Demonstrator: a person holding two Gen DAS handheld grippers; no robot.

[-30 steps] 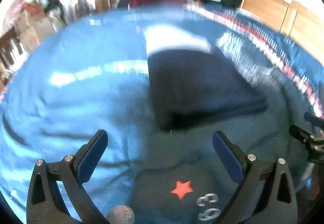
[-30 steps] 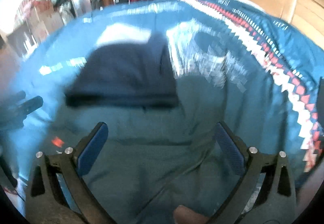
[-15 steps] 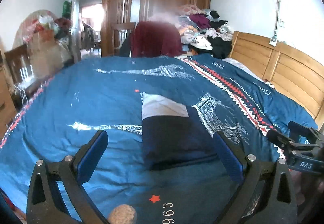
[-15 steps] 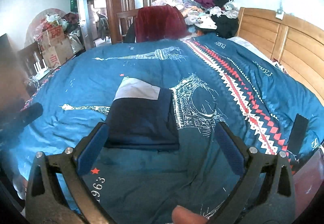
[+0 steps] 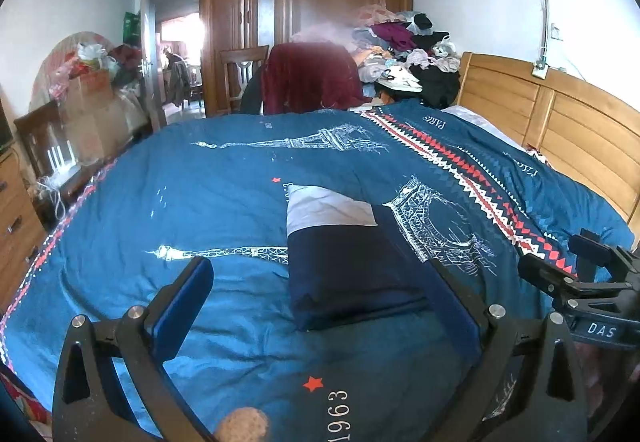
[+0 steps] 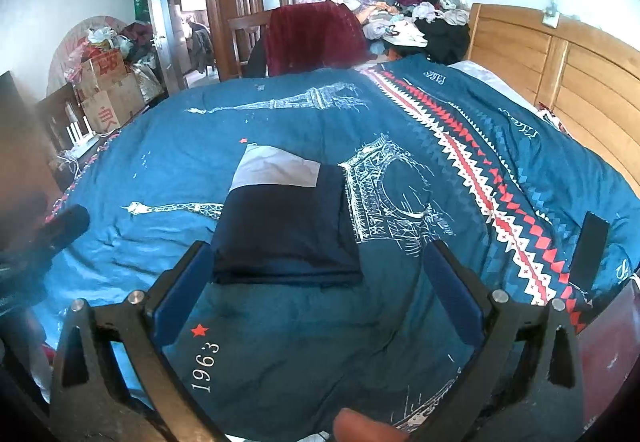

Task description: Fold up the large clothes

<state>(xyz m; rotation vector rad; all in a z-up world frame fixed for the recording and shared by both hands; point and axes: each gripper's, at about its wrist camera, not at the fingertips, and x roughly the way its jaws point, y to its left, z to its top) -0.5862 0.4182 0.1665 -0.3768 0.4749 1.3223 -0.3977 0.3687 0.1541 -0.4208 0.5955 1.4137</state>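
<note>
Folded navy garment (image 5: 348, 266) w/ grey-white band lies flat on the blue duvet (image 5: 192, 202), mid-bed, at 12 o'clock from both tongs. Left gripper (image 5: 316, 306) spread wide, holding nothing, above duvet. Right gripper (image 6: 318, 286) also spread, empty; seen at 3 o'clock in left view. Clothes pile (image 6: 404, 6) at 1 o'clock by headboard (image 6: 560, 70)

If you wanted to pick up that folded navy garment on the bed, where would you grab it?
Probably the near folded edge of the garment, coming in low from the foot of the bed. That edge looks thick and stands slightly off the duvet, so a finger could slide under. Both the left gripper and the right gripper are open and already face it.
</note>
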